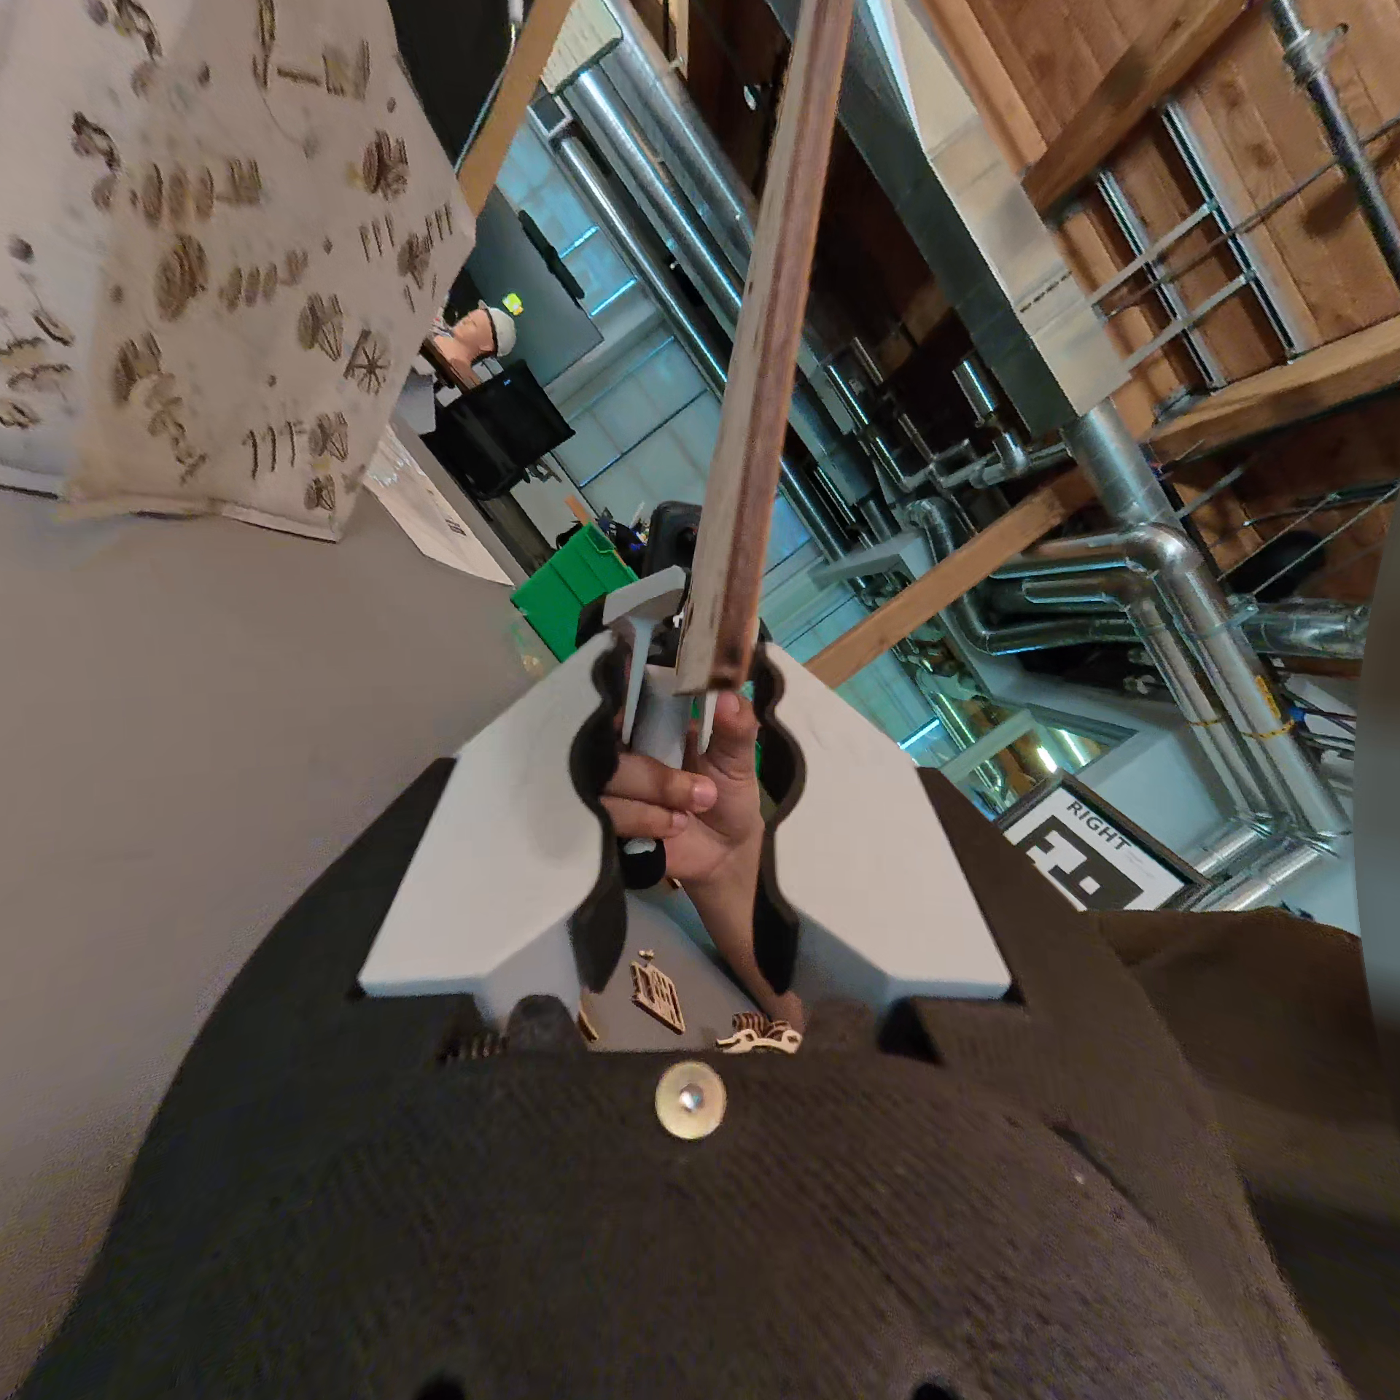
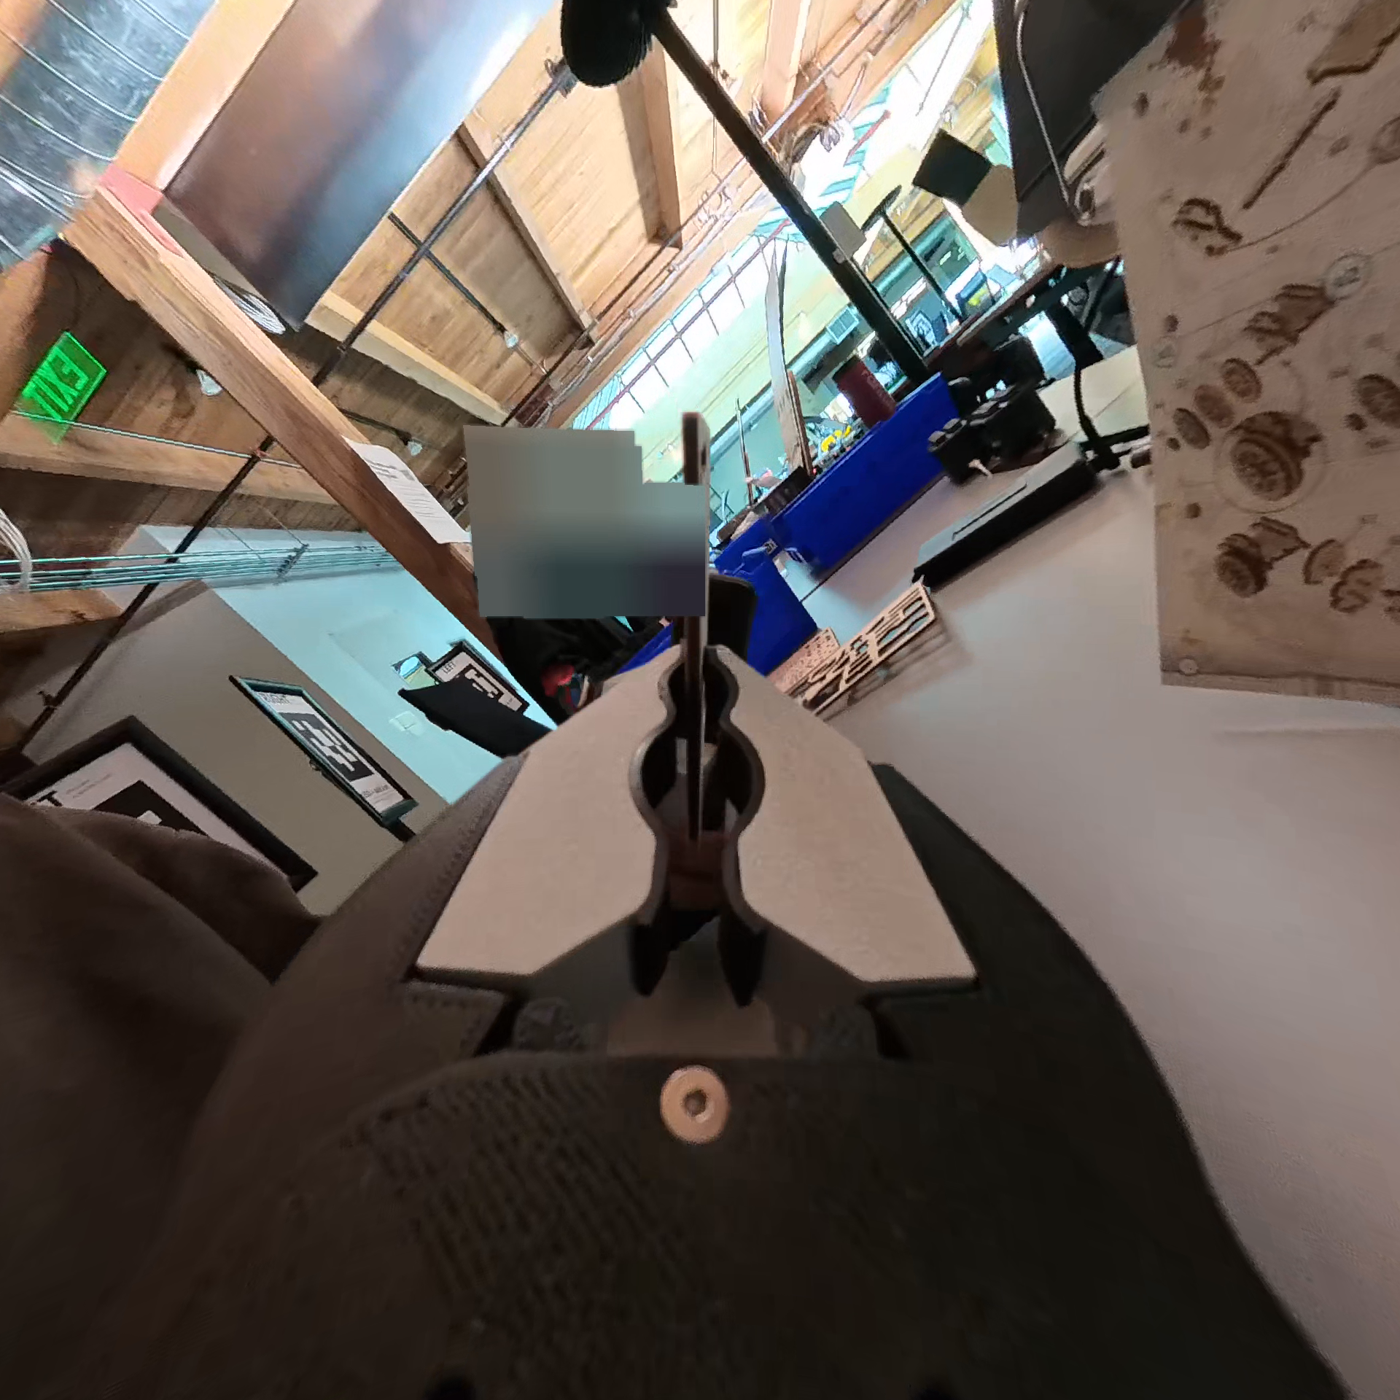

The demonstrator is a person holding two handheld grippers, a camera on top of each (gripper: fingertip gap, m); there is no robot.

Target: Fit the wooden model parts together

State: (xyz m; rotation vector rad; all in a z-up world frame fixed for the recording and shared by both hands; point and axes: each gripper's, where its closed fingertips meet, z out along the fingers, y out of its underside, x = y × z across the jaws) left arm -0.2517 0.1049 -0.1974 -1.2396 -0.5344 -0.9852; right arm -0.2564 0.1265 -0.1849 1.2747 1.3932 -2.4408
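Note:
My right gripper (image 2: 695,667) is shut on a thin wooden sheet (image 2: 694,530), seen edge-on and standing up from between its tips. In the left wrist view the same kind of sheet (image 1: 765,341) shows as a long brown edge running up and to the right. Its lower end sits between the tips of my left gripper (image 1: 685,663), whose fingers (image 1: 500,818) stand apart with a gap on the sheet's left side. Beyond them a hand (image 1: 704,803) holds the other gripper's grey handle. Small cut wooden parts (image 1: 657,1000) lie on the grey table below.
A large pale plywood panel with laser-cut parts (image 1: 189,265) stands close on the left, and also shows in the right wrist view (image 2: 1273,379). Punched-out wooden frames (image 2: 871,651), blue bins (image 2: 856,485) and a green crate (image 1: 564,591) sit farther back. A framed marker card (image 1: 1091,856) stands at right. Left and right tips are no more than a few centimetres apart.

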